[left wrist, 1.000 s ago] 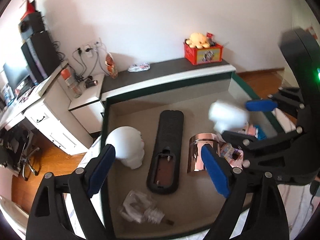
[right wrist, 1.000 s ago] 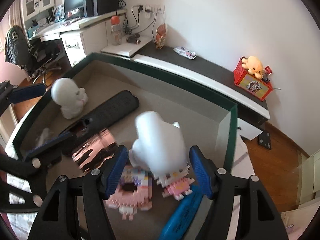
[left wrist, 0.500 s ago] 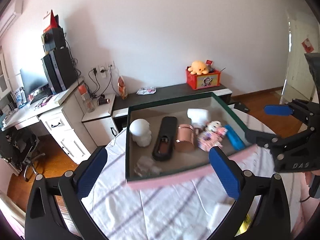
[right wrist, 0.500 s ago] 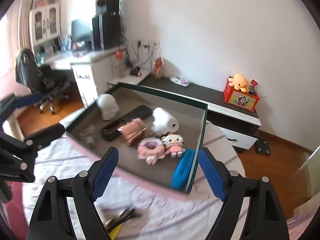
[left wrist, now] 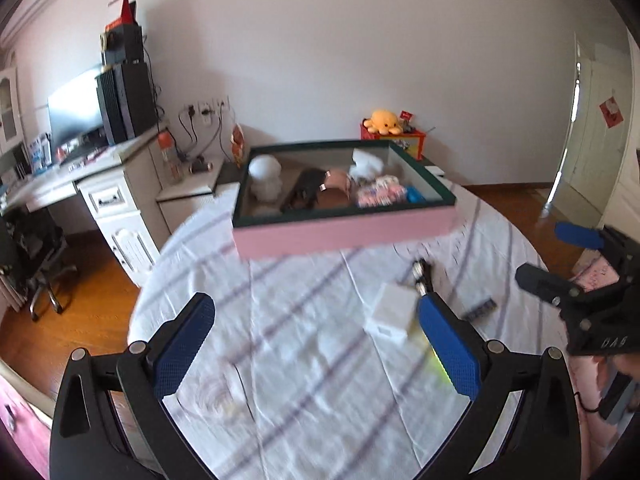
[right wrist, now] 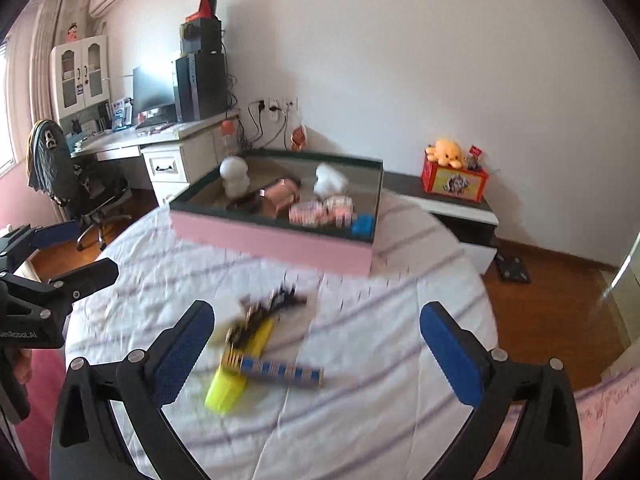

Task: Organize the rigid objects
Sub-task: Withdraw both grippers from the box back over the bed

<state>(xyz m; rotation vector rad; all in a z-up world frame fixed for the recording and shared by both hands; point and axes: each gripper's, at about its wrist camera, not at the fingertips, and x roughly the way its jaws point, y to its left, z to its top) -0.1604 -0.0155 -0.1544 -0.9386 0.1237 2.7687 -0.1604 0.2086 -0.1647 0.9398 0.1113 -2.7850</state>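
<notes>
Near the pink-sided, dark-rimmed tray [left wrist: 344, 236] of small toys on the striped-cloth table [left wrist: 304, 360]: left tongs [left wrist: 316, 344] and right tongs [right wrist: 316, 344] both spread wide, holding nothing; yellow marker [right wrist: 232, 380] just beneath.

My feed smears the loose pile [right wrist: 260, 340] on the counter [right wrist: 360, 420]; I can't name its pieces. The pink box [left wrist: 344, 232] wall hides the lower parts of its contents. Frame edges crop my right tongs [left wrist: 576, 256].

A pink tray [right wrist: 276, 245] of small toys sits on a striped tablecloth [right wrist: 380, 360]. Nearer, a yellow block [right wrist: 228, 390] and blue strip [right wrist: 282, 372] lie between the right gripper [right wrist: 316, 350]'s spread fingers.
</notes>
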